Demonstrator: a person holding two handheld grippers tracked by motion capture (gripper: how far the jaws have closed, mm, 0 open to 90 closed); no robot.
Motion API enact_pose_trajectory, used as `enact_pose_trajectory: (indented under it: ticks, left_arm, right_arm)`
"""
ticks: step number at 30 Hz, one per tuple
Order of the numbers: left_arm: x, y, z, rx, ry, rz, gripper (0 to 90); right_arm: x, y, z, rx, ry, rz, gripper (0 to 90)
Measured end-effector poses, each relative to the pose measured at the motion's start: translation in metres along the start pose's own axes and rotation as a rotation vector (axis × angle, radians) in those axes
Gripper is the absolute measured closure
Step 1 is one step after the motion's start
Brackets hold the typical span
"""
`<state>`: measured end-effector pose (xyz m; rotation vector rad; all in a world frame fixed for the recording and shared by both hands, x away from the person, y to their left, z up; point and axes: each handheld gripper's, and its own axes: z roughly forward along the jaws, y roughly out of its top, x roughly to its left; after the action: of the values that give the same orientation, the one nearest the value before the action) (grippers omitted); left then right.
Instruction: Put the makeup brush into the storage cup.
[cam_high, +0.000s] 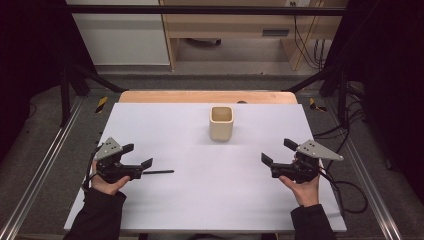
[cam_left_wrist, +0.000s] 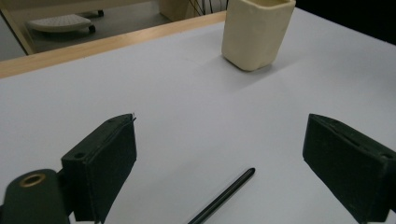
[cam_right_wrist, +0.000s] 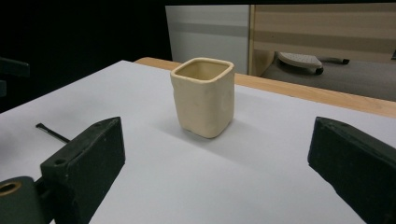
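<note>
Hovering low over the white table (cam_high: 200, 200), the left gripper (cam_high: 139, 156) has its jaws spread wide with nothing pressed between them; a thin black pen (cam_high: 159, 172) lies flat on the surface just ahead of it, its near end running in under the gap between the jaws, as the left gripper view shows (cam_left_wrist: 224, 196). The right gripper (cam_high: 278, 152) is well apart from the pen across the table, jaws likewise wide and empty, and faces the cream cup (cam_high: 221, 123).

The likely work is lifting the pen and dropping it into that cup. Because the pen is slim and round and lies flush on a smooth top, the pads may close above it or nudge it so it rolls away; a pinch near one end would let it swing and miss the opening. A careless approach could also knock the light cup over.

The cup stands upright beyond the left gripper, toward the table's far edge. Its inside looks empty, though the bottom is hidden from these angles.
</note>
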<state>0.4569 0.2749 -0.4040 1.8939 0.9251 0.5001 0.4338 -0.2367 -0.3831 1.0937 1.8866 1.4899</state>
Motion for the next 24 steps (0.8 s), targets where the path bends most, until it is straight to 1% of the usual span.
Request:
enact_pose_trajectory:
  ticks: [1, 2, 3, 4, 6, 11, 12, 13, 14, 22, 23, 24]
  left_arm:
    - [0.0, 0.0, 0.0, 0.0, 0.0, 0.0, 9.5]
    - [0.0, -0.001, 0.001, 0.013, -0.003, 0.004, 9.5]
    - [0.0, -0.002, 0.004, 0.037, -0.006, 0.014, 9.4]
    - [0.0, -0.002, 0.004, 0.037, -0.006, 0.014, 9.4]
    - [-0.001, -0.002, 0.007, 0.063, -0.005, 0.027, 9.4]
    - [-0.001, -0.006, 0.017, 0.126, -0.006, 0.04, 9.5]
    - [-0.001, -0.007, 0.019, 0.137, -0.007, 0.042, 9.6]
    - [-0.001, -0.01, 0.023, 0.16, -0.01, 0.041, 10.6]
    - [-0.001, -0.01, 0.023, 0.16, -0.01, 0.041, 10.6]
    - [-0.001, -0.02, 0.038, 0.259, -0.023, 0.06, 13.5]
    - [-0.001, -0.022, 0.04, 0.282, -0.021, 0.074, 14.1]
    - [-0.001, -0.023, 0.042, 0.296, -0.019, 0.08, 14.2]
  right_arm:
    - [0.0, 0.0, 0.0, 0.0, 0.0, 0.0, 4.2]
    - [0.0, 0.0, 0.0, 0.002, 0.0, -0.002, 4.2]
    - [0.001, 0.0, 0.001, 0.004, 0.0, -0.004, 4.2]
    - [0.001, 0.0, 0.001, 0.004, 0.0, -0.004, 4.2]
    - [0.001, -0.001, 0.002, 0.005, 0.002, -0.003, 4.2]
    - [0.003, -0.001, 0.003, 0.013, 0.002, -0.007, 4.2]
    - [0.003, -0.001, 0.003, 0.013, 0.003, -0.007, 4.2]
    - [0.003, -0.001, 0.003, 0.013, 0.003, -0.007, 4.1]
    - [0.003, -0.001, 0.003, 0.013, 0.003, -0.007, 4.1]
    - [0.004, -0.001, 0.004, 0.013, 0.007, -0.009, 4.1]
    - [0.004, -0.001, 0.004, 0.013, 0.007, -0.009, 4.1]
    - [0.004, -0.002, 0.004, 0.016, 0.007, -0.009, 4.1]
